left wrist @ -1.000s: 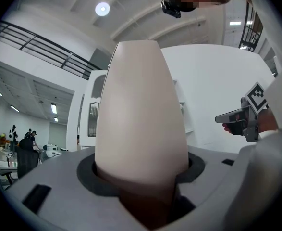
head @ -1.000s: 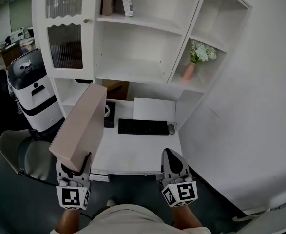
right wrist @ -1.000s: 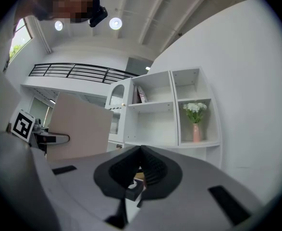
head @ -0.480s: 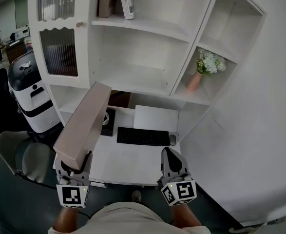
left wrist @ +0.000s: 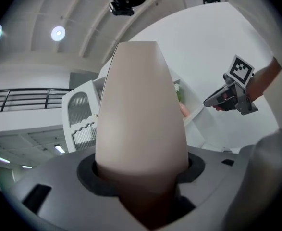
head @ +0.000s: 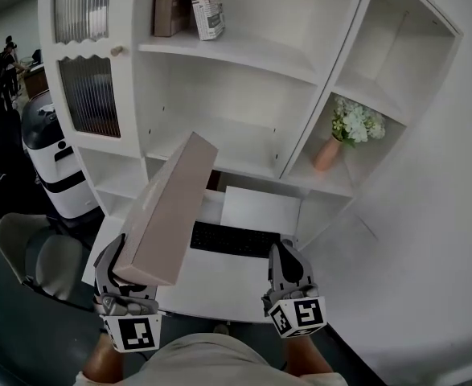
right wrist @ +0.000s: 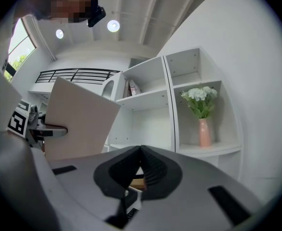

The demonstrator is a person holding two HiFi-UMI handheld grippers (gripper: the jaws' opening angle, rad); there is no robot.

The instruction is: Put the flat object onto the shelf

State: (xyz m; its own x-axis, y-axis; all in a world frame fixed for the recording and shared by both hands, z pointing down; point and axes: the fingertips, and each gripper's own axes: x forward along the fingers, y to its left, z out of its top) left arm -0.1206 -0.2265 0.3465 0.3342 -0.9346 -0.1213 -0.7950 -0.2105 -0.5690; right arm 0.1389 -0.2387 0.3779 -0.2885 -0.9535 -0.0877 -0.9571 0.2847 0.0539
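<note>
You're clamping the flat box (head: 170,207) by its lower end in your left tool (head: 128,273), below the shelf (head: 244,147); your right tool (head: 283,255) is hovering closed, empty.

In L tool (head: 128,284), flat box (head: 169,211) before shelf (head: 227,147); vase (head: 326,153) farther right.

The box (head: 170,211) covered the left end of the keyboard (head: 240,240) and a strip of the surface (head: 219,284) beneath it. Its near end was lost from sight between the fingers (left wrist: 90,172) of the left gripper (left wrist: 141,174), and in the left gripper view it blocked most of the shelf unit (left wrist: 80,114). The books (head: 189,2) on the top shelf were cut off by the head view's upper edge. A small brown thing (right wrist: 137,183) showed below the closed fingers of the right gripper (right wrist: 141,158), too little of it to name. The figures (head: 2,59) at the far left were too small to make out.
</note>
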